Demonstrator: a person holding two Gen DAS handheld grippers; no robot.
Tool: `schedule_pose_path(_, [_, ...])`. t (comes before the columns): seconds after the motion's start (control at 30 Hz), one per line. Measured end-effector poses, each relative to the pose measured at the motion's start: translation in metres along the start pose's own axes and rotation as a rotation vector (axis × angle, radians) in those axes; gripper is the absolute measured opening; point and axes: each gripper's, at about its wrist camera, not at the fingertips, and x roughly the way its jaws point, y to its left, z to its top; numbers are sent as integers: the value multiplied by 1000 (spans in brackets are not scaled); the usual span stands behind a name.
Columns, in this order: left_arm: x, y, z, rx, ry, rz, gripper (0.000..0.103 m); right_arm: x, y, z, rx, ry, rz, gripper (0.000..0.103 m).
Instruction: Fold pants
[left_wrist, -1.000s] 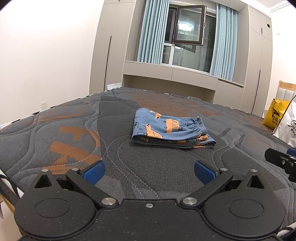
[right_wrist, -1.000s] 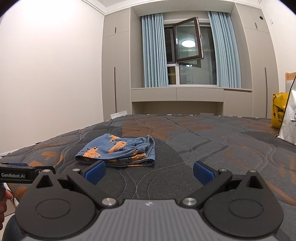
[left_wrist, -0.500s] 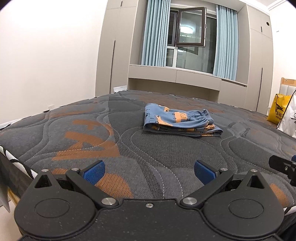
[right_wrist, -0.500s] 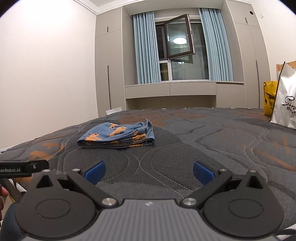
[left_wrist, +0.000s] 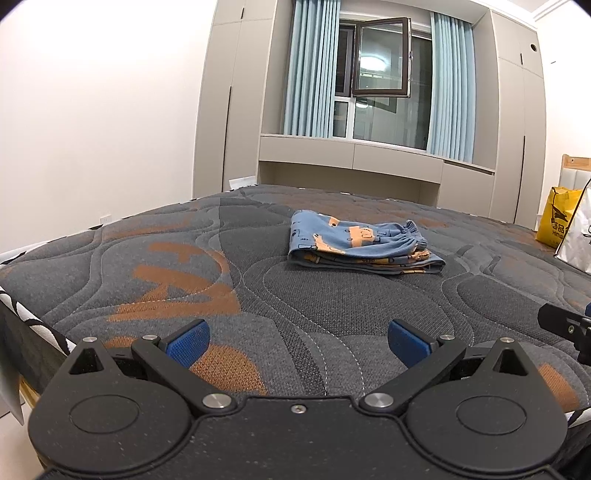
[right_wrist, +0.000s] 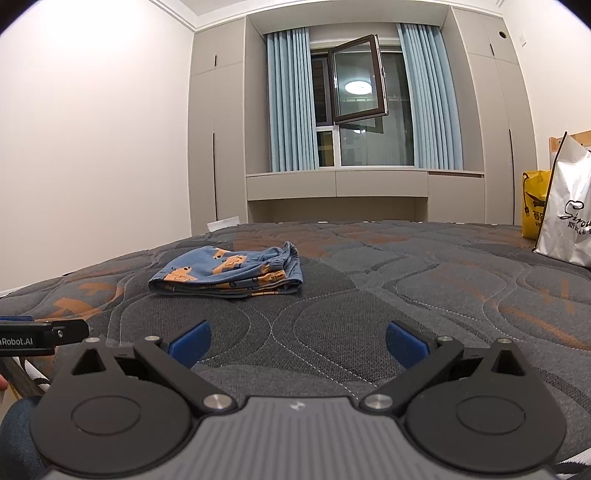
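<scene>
Left gripper (left_wrist: 297, 341) hangs low over the near edge of the mattress (left_wrist: 332, 306), its blue-padded fingers (left_wrist: 186, 341) spread wide with nothing between them. From the left wrist view, the pants (left_wrist: 360, 243) lie folded into a compact stack farther up the mattress, well apart from the fingers and a little right of centre. Their long axis runs left to right across the view; the folded edge sits at the left and the gathered elastic waistband points right. Part of the right gripper (left_wrist: 565, 325) shows at the right edge. A yellow bag (left_wrist: 556, 218) and a white bag (left_wrist: 580, 240) stand at the far right.

Right gripper (right_wrist: 297, 341) is likewise spread open and empty above the mattress (right_wrist: 369, 314). In the right wrist view the pants (right_wrist: 229, 273) lie ahead and to the left, well apart from the fingers, long axis again roughly left to right, waistband end toward the right. The left gripper's tip (right_wrist: 44, 336) reaches in at the left edge. A white bag (right_wrist: 569, 218) stands at the right in front of a yellow bag (right_wrist: 535, 206).
</scene>
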Motion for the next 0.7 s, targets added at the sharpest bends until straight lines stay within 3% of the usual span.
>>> schedule_pose_path(0.7, [-2, 0, 0, -3, -2, 3, 102, -2, -2, 2, -2, -13, -3, 103])
